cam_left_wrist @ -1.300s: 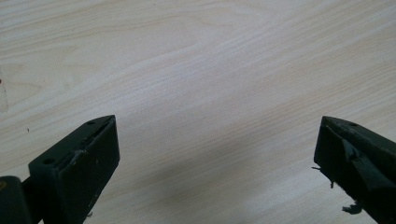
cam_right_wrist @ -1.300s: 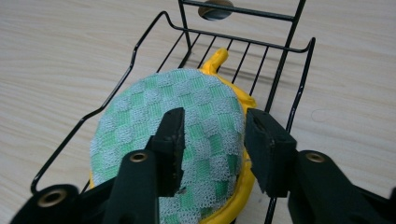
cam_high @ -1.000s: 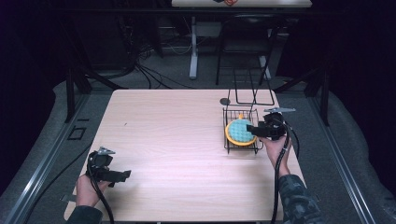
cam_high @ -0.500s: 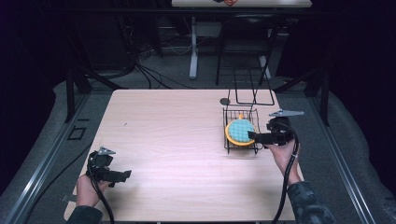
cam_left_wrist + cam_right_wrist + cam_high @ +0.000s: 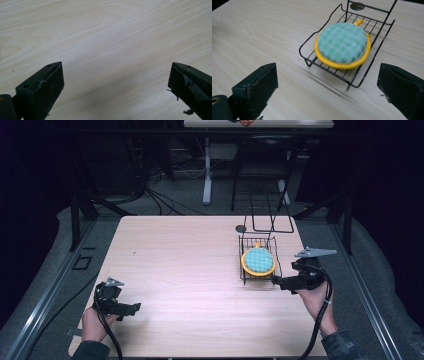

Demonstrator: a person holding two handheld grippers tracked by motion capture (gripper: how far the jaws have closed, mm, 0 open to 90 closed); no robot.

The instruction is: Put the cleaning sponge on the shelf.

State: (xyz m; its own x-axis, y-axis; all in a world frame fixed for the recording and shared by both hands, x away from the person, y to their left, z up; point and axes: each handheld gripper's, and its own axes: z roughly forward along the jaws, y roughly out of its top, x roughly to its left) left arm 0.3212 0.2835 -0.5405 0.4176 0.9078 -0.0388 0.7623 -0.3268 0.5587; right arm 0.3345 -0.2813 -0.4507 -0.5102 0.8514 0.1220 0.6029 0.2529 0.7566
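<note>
Pale wood bench (image 5: 190, 270), dark room: the sponge (image 5: 343, 45) lies in the wire rack (image 5: 362, 77).
It lies ahead of your right gripper (image 5: 327, 92), jaws wide and empty; your left gripper (image 5: 115, 92), also wide, rests well apart.

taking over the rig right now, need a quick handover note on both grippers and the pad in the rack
Right gripper: open, empty, just off the near edge of the black wire rack, pointing at it.
Left gripper: open, empty, over bare table at the near left corner.
Round teal-and-green checked pad with yellow rim: lies flat in the wire rack, at the right side of the table.
Done: the pad sits in the rack, nothing gripped.
Left: probably nothing on the pad itself; check whether the rack must be moved.
</note>
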